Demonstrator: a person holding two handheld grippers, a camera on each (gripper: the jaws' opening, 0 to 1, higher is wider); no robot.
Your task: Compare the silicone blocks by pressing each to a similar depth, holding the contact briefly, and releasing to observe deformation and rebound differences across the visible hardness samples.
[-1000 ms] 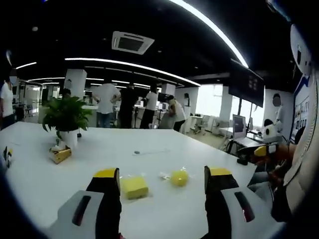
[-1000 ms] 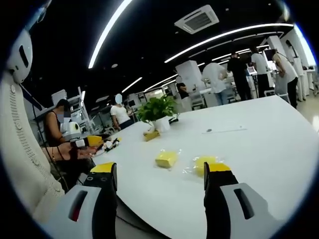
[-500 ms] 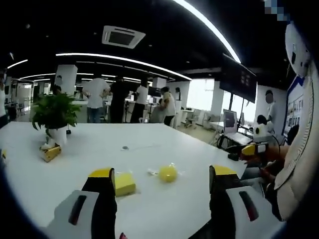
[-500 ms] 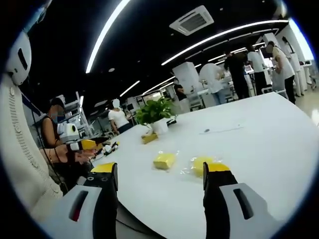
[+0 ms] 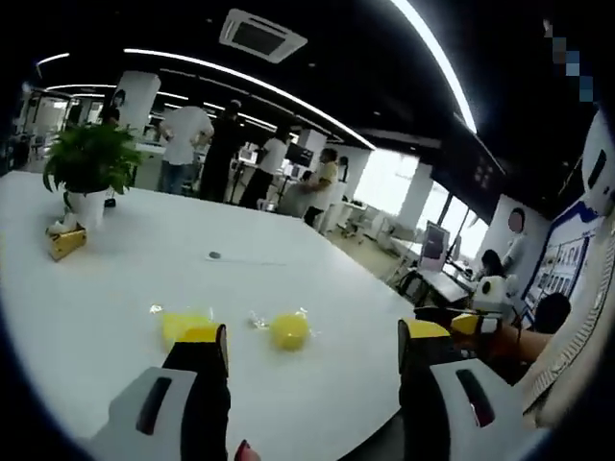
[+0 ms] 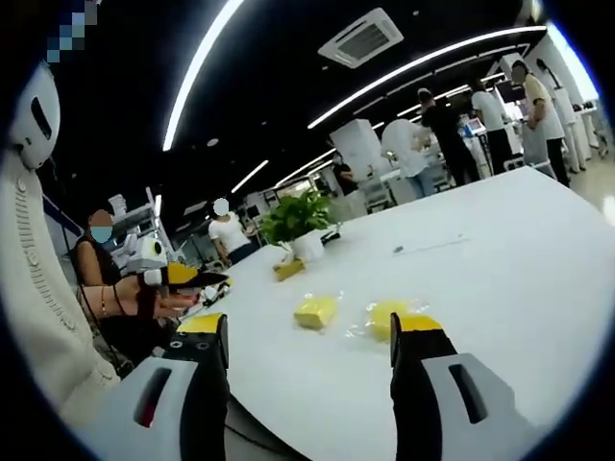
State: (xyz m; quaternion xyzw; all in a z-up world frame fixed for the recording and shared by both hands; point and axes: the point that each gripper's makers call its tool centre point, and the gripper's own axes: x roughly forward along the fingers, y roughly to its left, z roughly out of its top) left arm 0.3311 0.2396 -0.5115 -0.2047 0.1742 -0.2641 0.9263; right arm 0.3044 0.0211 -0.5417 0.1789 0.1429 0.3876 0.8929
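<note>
Both grippers wide open, holding nothing.
Left gripper point(image 5: 312, 341) frames the round yellow silicone block point(image 5: 288, 329) at centre; right gripper point(image 6: 307, 334) frames the square yellow silicone block point(image 6: 315, 310).

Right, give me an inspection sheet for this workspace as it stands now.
Surface: white table, large, mostly bare.
Job's things: yellow block and a rounder yellow piece, each in clear wrap, lying apart, untouched.
Clutter: potted plant with a small yellow item beside it.
Grippers: left gripper and right gripper open, short of the samples.
Cables: a thin cable lies mid-table.
Surroundings: open office, ceiling light strips, several people standing at the back, one seated at the table's side.
</note>
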